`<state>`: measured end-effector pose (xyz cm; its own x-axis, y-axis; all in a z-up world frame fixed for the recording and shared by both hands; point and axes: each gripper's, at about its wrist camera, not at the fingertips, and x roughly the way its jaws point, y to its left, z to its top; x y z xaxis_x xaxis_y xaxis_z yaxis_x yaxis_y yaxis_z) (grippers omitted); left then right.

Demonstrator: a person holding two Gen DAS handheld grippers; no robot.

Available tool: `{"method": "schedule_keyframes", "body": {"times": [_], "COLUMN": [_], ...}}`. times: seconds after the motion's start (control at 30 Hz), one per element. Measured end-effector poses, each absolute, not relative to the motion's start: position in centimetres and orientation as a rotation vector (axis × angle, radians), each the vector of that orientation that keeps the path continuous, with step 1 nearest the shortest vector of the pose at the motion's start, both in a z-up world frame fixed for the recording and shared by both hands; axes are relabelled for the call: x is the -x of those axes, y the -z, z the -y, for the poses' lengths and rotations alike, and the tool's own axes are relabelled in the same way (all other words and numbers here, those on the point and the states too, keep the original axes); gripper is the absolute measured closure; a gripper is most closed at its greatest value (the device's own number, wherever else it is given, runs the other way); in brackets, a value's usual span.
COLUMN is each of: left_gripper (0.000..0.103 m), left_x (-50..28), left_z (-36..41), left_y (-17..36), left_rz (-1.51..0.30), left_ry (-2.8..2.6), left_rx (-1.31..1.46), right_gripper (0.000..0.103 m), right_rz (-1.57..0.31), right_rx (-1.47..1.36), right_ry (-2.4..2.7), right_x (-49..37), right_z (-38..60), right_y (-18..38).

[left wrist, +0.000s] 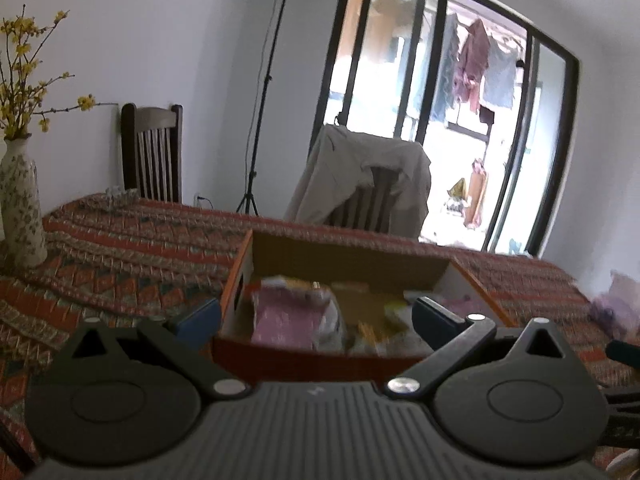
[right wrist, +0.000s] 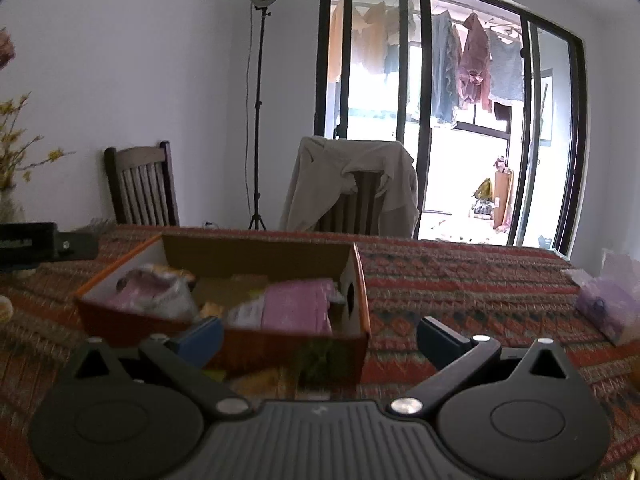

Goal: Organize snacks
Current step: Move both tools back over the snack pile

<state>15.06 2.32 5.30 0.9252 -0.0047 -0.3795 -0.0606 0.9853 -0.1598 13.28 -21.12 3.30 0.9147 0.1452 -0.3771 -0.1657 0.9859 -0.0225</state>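
Observation:
An orange cardboard box (left wrist: 352,256) stands on the patterned tablecloth and holds several snack packets, among them a pink packet (left wrist: 288,316). My left gripper (left wrist: 316,320) is open just before the box's near wall, its blue pads spread to either side, holding nothing. In the right wrist view the same box (right wrist: 256,252) sits left of centre with the pink packet (right wrist: 296,308) and a pale packet (right wrist: 156,292) inside. My right gripper (right wrist: 320,340) is open at the box's near right corner. A blurred green packet (right wrist: 320,360) lies low between its fingers, outside the box.
A purple plastic bag (right wrist: 612,304) lies on the table at the right. A flowered vase (left wrist: 20,208) with yellow branches stands at the far left. Two chairs, one (left wrist: 360,184) draped with a beige jacket, and a lamp stand (left wrist: 256,120) are behind the table.

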Motion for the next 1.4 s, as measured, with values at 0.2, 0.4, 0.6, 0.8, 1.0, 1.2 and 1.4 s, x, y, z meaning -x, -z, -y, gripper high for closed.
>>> {"method": "schedule_keyframes", "body": {"times": [0.2, 0.4, 0.6, 0.8, 1.0, 1.2, 1.4], "left_gripper": [0.000, 0.000, 0.000, 0.000, 0.000, 0.000, 0.000], "left_x": [-12.1, -9.7, -8.2, -7.1, -6.4, -8.3, -10.6], "left_z": [-0.7, 1.1, 2.3, 3.0, 3.8, 4.0, 4.0], "left_y": [-3.1, -0.9, 0.9, 1.7, 3.1, 3.9, 4.4], "left_rz": [-0.453, -0.523, -0.588, -0.660, -0.697, -0.705, -0.731], "left_ry": [0.011, 0.039, 0.048, 0.034, 0.025, -0.025, -0.009], "left_rx": [0.135, 0.100, 0.096, 0.093, 0.068, 0.002, -0.049], "right_gripper": [0.000, 0.000, 0.000, 0.000, 0.000, 0.000, 0.000], "right_rz": [-0.414, -0.485, -0.521, -0.537, -0.551, -0.559, -0.571], "right_rx": [0.021, -0.016, -0.038, -0.051, -0.059, -0.052, -0.051], "right_ry": [-0.145, -0.138, -0.143, -0.162, -0.160, -0.156, -0.136], "right_x": [-9.7, -7.5, -6.3, -5.3, -4.6, -4.0, -4.0], "right_z": [22.8, 24.5, 25.3, 25.5, 25.4, 25.4, 25.6], "right_y": [-1.3, 1.1, 2.6, 2.9, 3.3, 3.6, 3.9]}}
